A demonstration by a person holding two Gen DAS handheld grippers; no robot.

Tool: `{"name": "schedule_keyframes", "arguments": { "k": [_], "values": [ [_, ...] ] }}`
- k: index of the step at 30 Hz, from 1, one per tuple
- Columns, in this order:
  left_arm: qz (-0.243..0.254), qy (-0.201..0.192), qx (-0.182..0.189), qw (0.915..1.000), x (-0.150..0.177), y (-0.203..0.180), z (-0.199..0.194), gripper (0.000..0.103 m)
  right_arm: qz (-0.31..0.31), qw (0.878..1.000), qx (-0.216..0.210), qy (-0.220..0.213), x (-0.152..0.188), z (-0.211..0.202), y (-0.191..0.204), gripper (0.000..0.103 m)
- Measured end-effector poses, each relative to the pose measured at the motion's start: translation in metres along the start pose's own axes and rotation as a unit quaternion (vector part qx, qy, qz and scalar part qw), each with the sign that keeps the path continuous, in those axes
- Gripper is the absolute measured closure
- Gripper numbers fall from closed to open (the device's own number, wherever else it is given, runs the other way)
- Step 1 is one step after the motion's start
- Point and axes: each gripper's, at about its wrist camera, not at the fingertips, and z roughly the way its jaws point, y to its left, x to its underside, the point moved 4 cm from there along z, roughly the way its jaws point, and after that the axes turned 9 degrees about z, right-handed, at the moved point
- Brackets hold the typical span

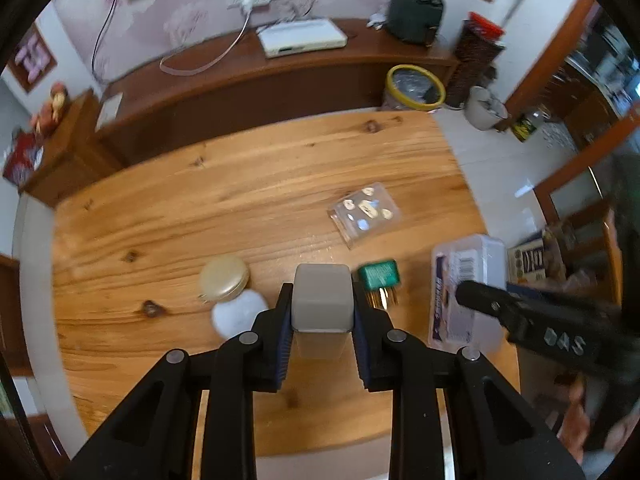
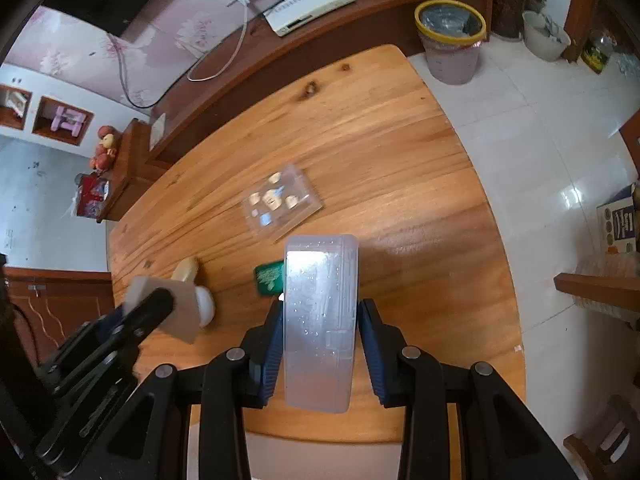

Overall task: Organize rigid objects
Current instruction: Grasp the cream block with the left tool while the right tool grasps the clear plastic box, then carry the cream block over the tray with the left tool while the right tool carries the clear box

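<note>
My left gripper (image 1: 322,312) is shut on a grey tin box (image 1: 322,300) and holds it above the wooden table (image 1: 240,200). My right gripper (image 2: 320,320) is shut on a translucent plastic box (image 2: 320,312), also seen with its label at the right of the left wrist view (image 1: 466,280). On the table lie a clear flat case of small trinkets (image 1: 364,212), a green box with gold pins (image 1: 380,276), a round cream tin (image 1: 224,278) and a white round object (image 1: 240,312).
A low brown TV cabinet (image 1: 280,68) with a white set-top box (image 1: 302,38) runs behind the table. A yellow-rimmed bin (image 2: 452,40) stands on the tiled floor past the far right corner. The table's right edge lies near my right gripper.
</note>
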Motion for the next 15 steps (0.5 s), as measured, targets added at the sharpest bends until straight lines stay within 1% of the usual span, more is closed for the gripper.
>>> {"name": "schedule_keyframes", "arguments": {
  "k": [4,8,15],
  "values": [
    [0.031,-0.017,0.001,0.9994,0.020,-0.005,-0.039,0.075,-0.011,1.000,-0.013,-0.014,0.022,-0.026,0.007,0.066],
    [0.065,-0.035,-0.002,0.9973,0.051,-0.010,-0.076,0.075,-0.027,0.999,-0.023,-0.036,0.053,-0.058,0.013,0.066],
    [0.087,-0.058,-0.002,0.9946,0.101,-0.013,-0.118,0.075,-0.058,0.995,-0.022,-0.079,0.118,-0.104,0.019,0.066]
  ]
}}
